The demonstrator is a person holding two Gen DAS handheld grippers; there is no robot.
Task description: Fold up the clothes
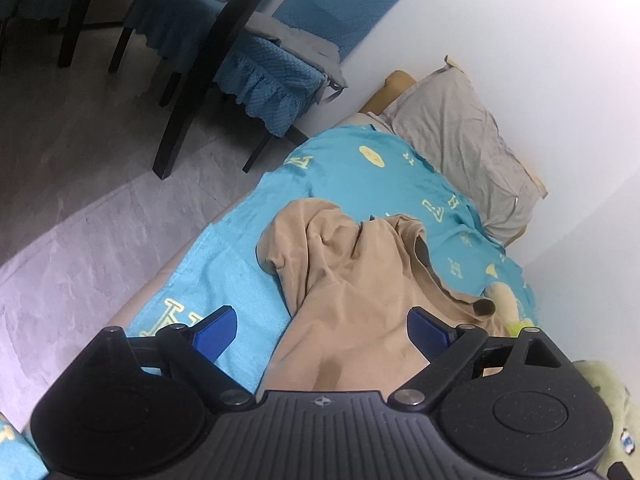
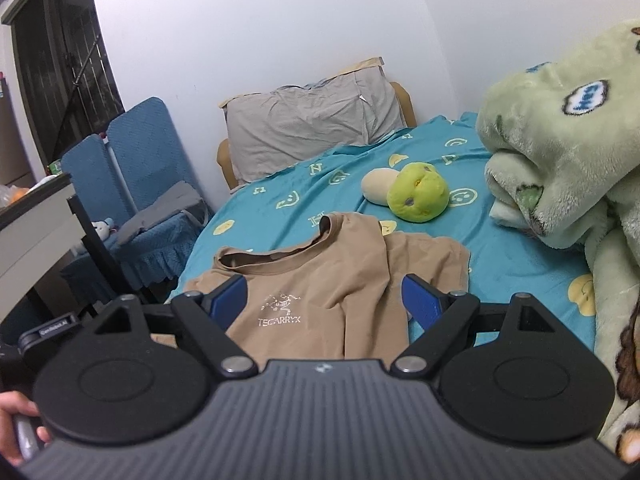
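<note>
A tan T-shirt lies crumpled on a turquoise bed sheet. In the right wrist view the shirt shows its chest logo and collar, with one side folded over. My left gripper is open and hovers over the shirt's lower part, holding nothing. My right gripper is open above the shirt's chest, holding nothing.
A grey pillow leans at the bed's head against the wall. A green plush toy lies beyond the shirt. A fluffy green blanket is piled at the right. Blue-covered chairs and a table stand left of the bed.
</note>
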